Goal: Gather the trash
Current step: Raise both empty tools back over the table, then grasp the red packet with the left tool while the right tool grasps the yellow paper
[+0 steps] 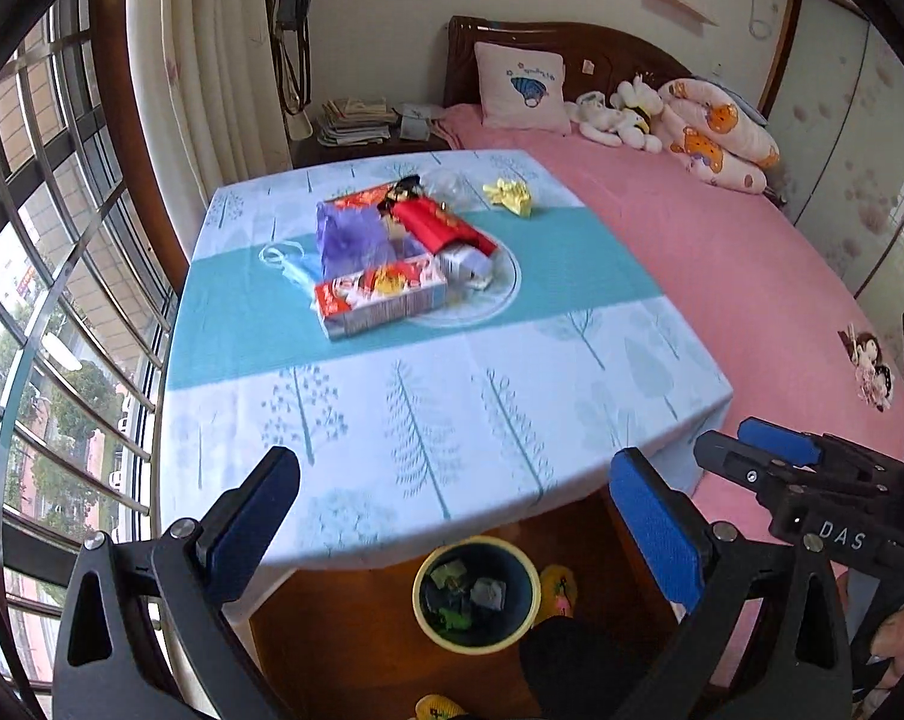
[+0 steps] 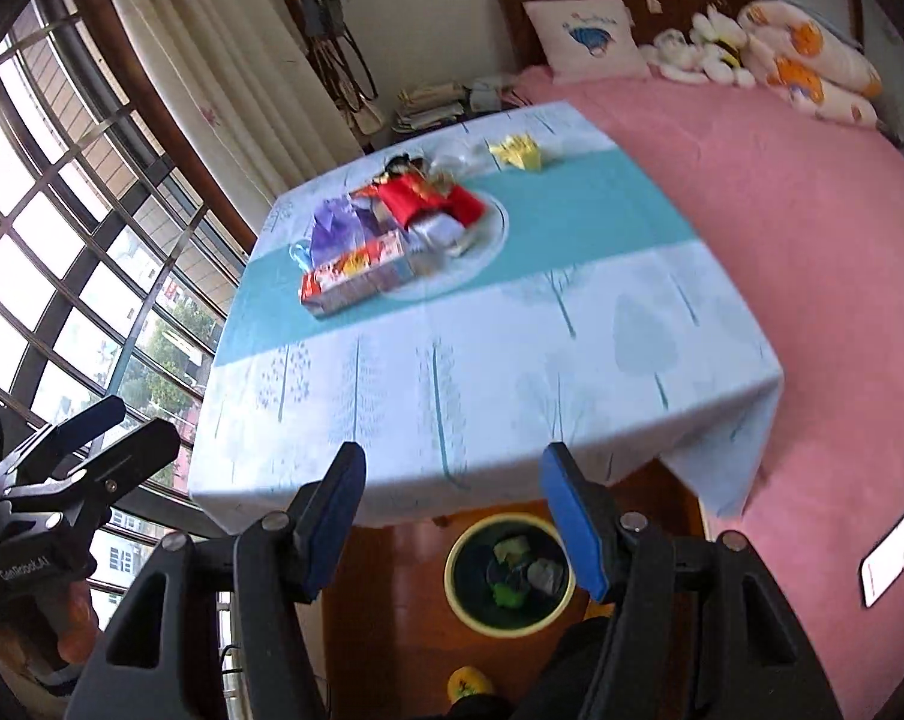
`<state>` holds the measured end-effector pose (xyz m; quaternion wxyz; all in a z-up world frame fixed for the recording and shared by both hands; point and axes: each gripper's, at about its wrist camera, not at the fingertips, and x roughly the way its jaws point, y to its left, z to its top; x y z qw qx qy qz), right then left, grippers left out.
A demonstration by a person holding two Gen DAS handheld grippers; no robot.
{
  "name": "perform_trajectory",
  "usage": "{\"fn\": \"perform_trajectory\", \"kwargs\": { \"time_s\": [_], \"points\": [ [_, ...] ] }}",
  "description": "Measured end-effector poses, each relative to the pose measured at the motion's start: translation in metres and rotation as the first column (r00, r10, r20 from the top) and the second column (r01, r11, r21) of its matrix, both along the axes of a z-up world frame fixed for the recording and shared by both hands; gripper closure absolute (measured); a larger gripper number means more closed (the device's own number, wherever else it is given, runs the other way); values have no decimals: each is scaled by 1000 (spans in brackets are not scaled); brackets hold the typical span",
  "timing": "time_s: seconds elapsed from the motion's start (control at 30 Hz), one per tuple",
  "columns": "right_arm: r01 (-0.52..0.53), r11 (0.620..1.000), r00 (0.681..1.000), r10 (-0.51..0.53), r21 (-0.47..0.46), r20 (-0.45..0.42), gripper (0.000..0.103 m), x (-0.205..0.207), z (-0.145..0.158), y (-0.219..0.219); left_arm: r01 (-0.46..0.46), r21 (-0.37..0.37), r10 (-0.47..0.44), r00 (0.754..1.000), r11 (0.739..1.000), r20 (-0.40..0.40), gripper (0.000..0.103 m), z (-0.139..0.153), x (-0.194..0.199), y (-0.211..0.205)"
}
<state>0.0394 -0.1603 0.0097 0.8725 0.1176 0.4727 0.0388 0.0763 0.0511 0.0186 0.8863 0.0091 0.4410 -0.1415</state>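
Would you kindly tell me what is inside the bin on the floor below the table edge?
The bin holds several crumpled scraps: pale grey, yellowish and bright green pieces against a dark lining. Whatever lies beneath them is covered, and the bin's bottom cannot be seen.

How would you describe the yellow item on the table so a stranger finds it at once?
Start at the table with the tree-print cloth beside the pink bed. Look to its far side, past the glass plate piled with packaging. The crumpled yellow wrapper lies alone there, the only yellow piece, apart from the pile.
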Motion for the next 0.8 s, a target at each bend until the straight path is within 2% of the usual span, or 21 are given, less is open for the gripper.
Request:
{"fn": "perform_trajectory", "kwargs": {
  "time_s": [0.23,0.37,0.47,0.53,0.67,0.8],
  "points": [
    [-96,995,995,97,-26,35,42,102,1,-26,-55,29,55,998,998,-14,1,-3,90,-45],
    [-164,986,986,164,-23,-2,42,178,-11,-51,-161,31,163,984,986,-70,1,-12,156,-70],
    [-212,977,977,212,6,-32,42,226,-18,-69,-238,-4,234,959,971,-162,1,-26,208,-83],
    [-249,969,968,248,-11,-39,42,256,-22,-78,-288,0,282,937,958,-207,1,-40,240,-88],
    [-290,957,956,289,-15,-59,42,316,-38,-91,-366,26,358,889,930,-285,1,-68,294,-98],
    [-315,949,947,312,-28,-80,42,370,-65,-95,-417,101,425,840,903,-338,1,-97,337,-105]
  ]
}}
